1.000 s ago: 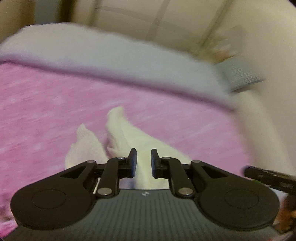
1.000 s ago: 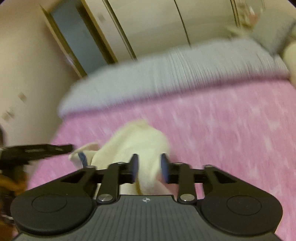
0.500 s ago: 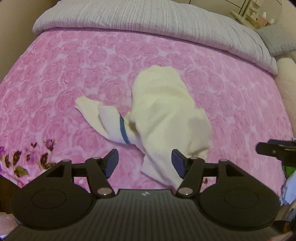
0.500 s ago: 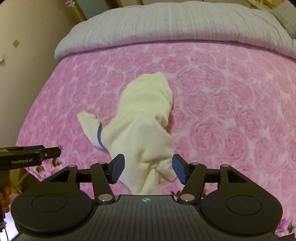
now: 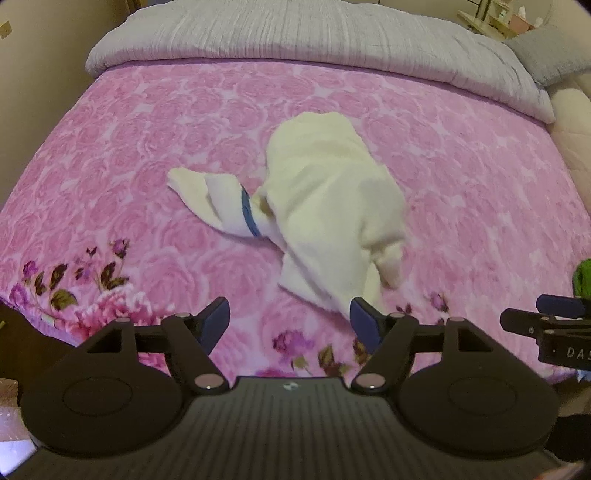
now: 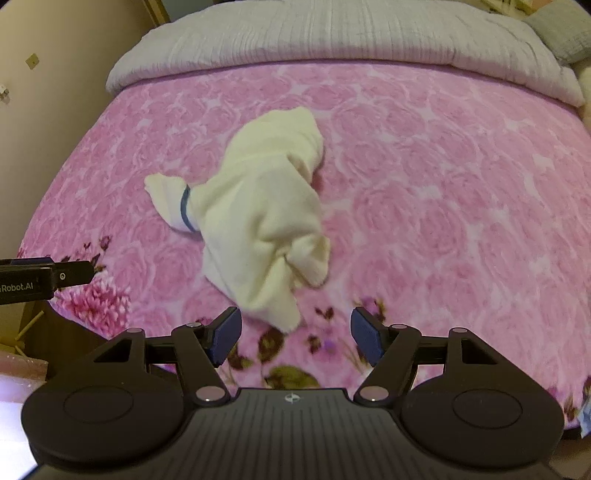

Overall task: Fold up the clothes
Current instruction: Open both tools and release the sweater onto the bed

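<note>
Pink rose-patterned blanket [image 5: 147,155] covers the bed in our left wrist view, with a grey ribbed quilt [image 5: 295,33] folded across the 12 o'clock edge. We list one cream garment [image 5: 325,195] lying crumpled at the centre of the blanket; a sleeve with a blue band [image 5: 248,214] sticks out toward 9 o'clock. How the layers beneath the top fold lie, we cannot make out. At 1 o'clock a grey pillow [image 5: 550,55] is cut off by the frame. At 3 o'clock a green item [image 5: 583,277] shows only as a sliver, and we cannot identify it. Our left gripper [image 5: 290,325] sits at 6 o'clock, its jaws having just been opening, now spread wide and empty; the right pad [image 5: 364,325] overlaps the garment's near tip in the picture, and we cannot tell whether it touches. The other tool enters at 3 o'clock, mostly cut off.

Right wrist view: same blanket [image 6: 443,184], same quilt [image 6: 332,37] at 12 o'clock. The garment [image 6: 266,221] lies centre-left, its banded sleeve [image 6: 184,212] toward 9 o'clock, its near corner ending just short of the gap between the fingers. Our right gripper [image 6: 295,332], at 6 o'clock, has likewise just been opening; it stands released, nothing between its pads. The left tool's tip appears at 9 o'clock, the rest out of frame.
</note>
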Demonstrator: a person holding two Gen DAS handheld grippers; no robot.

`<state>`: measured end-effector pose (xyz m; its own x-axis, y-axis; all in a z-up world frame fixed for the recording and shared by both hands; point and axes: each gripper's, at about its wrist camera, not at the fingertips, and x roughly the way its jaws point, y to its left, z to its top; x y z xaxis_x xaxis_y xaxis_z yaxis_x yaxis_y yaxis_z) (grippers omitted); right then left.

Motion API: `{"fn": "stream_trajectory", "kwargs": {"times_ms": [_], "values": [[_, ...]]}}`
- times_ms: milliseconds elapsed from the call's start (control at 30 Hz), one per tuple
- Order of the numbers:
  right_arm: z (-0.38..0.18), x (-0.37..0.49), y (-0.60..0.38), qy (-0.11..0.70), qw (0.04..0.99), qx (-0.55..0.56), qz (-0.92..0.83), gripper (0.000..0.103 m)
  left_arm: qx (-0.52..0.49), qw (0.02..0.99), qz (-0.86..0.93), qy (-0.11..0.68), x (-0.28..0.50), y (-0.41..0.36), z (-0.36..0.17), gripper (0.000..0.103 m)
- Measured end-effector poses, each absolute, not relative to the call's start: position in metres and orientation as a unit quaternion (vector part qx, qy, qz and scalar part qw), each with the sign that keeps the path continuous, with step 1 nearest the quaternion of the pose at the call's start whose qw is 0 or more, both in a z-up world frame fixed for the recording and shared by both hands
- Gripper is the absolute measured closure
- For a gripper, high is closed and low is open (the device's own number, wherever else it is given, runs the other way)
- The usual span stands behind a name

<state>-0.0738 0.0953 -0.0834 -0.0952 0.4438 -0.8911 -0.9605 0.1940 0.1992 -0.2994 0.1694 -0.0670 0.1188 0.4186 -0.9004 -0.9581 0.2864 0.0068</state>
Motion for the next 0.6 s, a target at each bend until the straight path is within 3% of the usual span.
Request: {"fn": "stream_trajectory", "kwargs": {"times_ms": [300,600], "values": [[-0.069,-0.083,0.056,0.446,0.62,-0.267,0.588,0.034,-0.298,0.681,0.526,0.412,-0.307,0.119,-0.048,0.028],[-0.059,-0.094,0.057,0.429,0.624,-0.267,0.596,0.034,-0.301,0.68,0.535,0.401,-0.328,0.116,-0.042,0.028]]}}
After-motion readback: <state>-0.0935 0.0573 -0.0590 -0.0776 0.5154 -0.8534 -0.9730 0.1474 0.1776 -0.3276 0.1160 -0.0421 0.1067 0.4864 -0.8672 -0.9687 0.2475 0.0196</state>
